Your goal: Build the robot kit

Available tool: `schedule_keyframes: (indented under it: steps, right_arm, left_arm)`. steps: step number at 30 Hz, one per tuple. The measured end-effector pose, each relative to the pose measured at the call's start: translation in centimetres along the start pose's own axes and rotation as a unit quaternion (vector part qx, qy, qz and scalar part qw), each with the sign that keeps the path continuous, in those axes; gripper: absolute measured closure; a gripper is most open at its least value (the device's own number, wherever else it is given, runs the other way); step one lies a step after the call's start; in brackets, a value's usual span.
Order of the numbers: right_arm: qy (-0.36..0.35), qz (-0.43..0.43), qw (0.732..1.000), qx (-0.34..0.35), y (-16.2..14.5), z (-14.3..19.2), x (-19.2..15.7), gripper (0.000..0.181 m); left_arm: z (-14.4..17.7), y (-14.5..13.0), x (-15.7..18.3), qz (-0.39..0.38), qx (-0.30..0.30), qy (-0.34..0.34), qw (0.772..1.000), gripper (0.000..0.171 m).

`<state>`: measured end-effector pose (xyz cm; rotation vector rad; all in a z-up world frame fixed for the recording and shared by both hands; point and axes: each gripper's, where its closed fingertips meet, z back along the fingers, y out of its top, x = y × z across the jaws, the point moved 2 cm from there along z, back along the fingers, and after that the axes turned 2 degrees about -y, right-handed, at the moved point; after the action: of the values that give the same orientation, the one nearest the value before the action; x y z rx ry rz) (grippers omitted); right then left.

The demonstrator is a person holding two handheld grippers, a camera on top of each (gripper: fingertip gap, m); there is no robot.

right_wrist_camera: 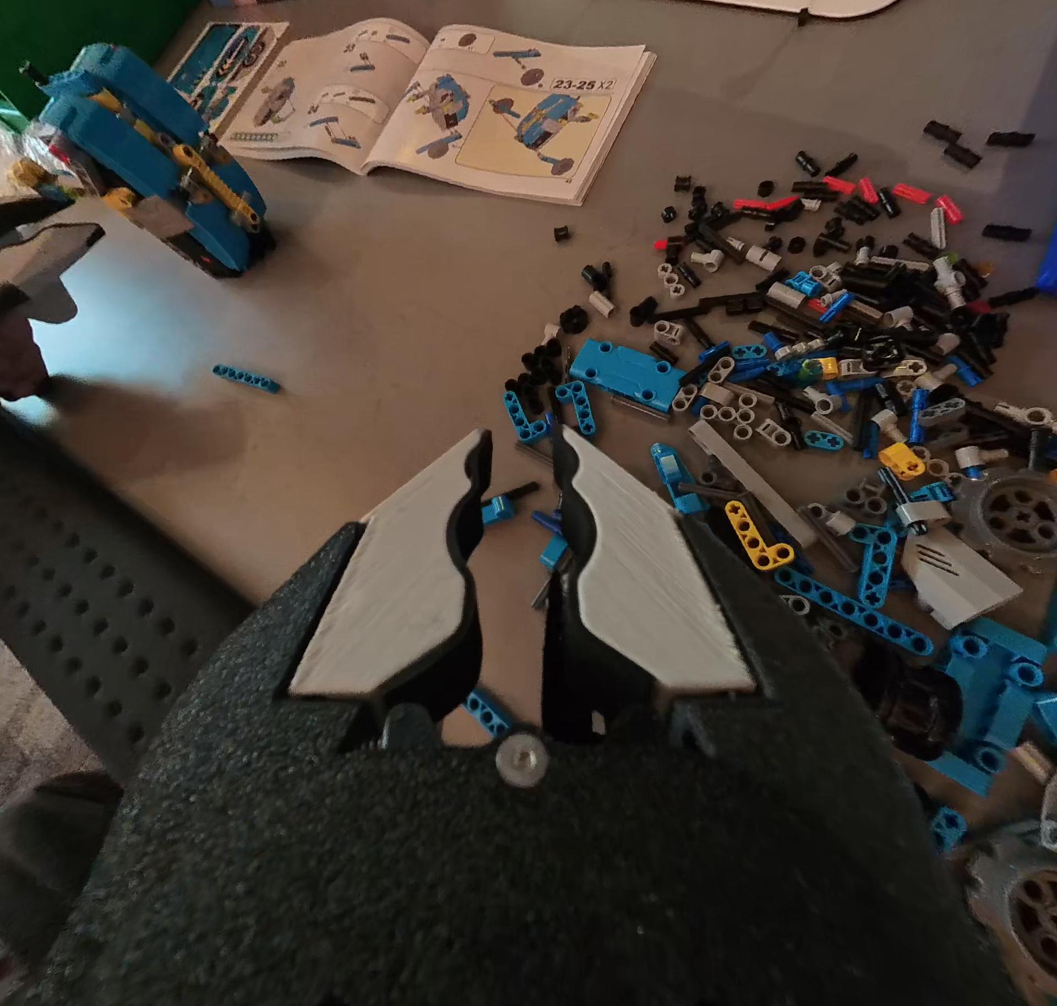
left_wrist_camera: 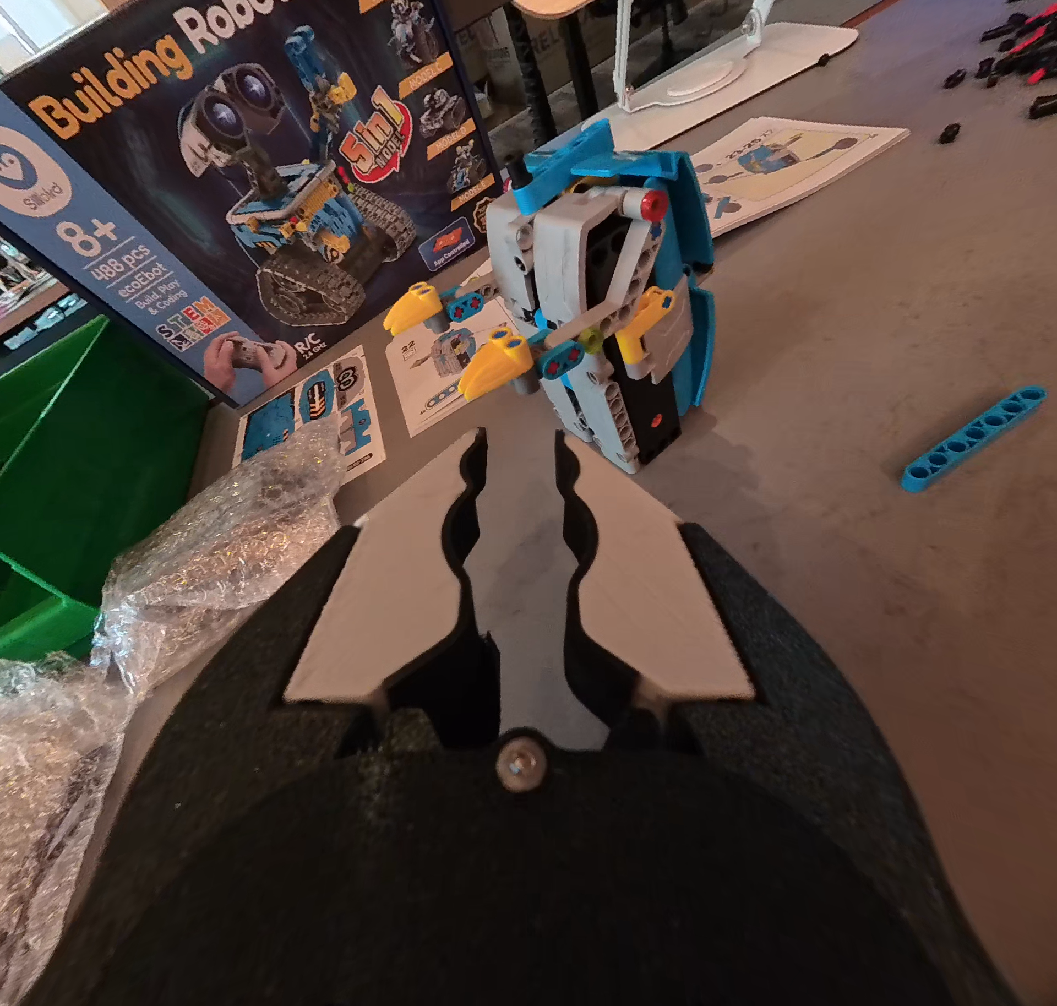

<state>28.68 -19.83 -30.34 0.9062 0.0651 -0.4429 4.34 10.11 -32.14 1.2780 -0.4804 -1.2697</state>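
Observation:
A part-built blue, grey and black brick model [left_wrist_camera: 606, 298] with yellow claw pieces stands upright on the grey table; it also shows in the right wrist view [right_wrist_camera: 154, 166] at the far left. My left gripper [left_wrist_camera: 520, 435] is open and empty, a short way in front of the model. A loose blue beam with holes [left_wrist_camera: 972, 441] lies to its right, and shows in the right wrist view [right_wrist_camera: 246, 379] too. My right gripper [right_wrist_camera: 523, 435] is open and empty, hovering over the near edge of a pile of loose bricks [right_wrist_camera: 829, 349], close to small blue angle pieces [right_wrist_camera: 577, 406].
The kit's box [left_wrist_camera: 240, 166] stands at the back left by a green bin [left_wrist_camera: 63, 463]. Bubble wrap [left_wrist_camera: 217, 532] lies at the left. An open instruction booklet [right_wrist_camera: 446, 109] and a sticker sheet [left_wrist_camera: 312, 406] lie behind the model. A white stand base [left_wrist_camera: 732, 63] sits at the back. One gripper's finger ends stand about 40 centimetres off the other's.

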Motion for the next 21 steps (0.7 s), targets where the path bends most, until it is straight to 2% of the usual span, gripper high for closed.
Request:
schedule_keyframes:
  steps: [9,13,16,21]
  right_arm:
    - [0.048,0.011,0.999,-0.003,0.6,1.8,0.4,0.158]
    - [0.037,0.027,0.999,-0.012,0.3,2.4,0.6,0.158]
    - [0.029,0.035,0.999,-0.007,-0.1,3.0,-0.1,0.156]
    - [0.033,0.064,0.997,0.014,0.0,2.4,-2.1,0.157]
  left_arm:
    - [0.1,-0.4,-1.1,-0.001,-0.015,0.048,0.999,0.146]
    - [1.1,0.3,-2.0,-0.001,0.009,0.087,0.996,0.145]
    - [2.9,1.7,-3.0,0.028,0.052,0.113,0.992,0.143]
    - [5.6,2.1,-3.2,0.109,0.050,0.118,0.986,0.134]
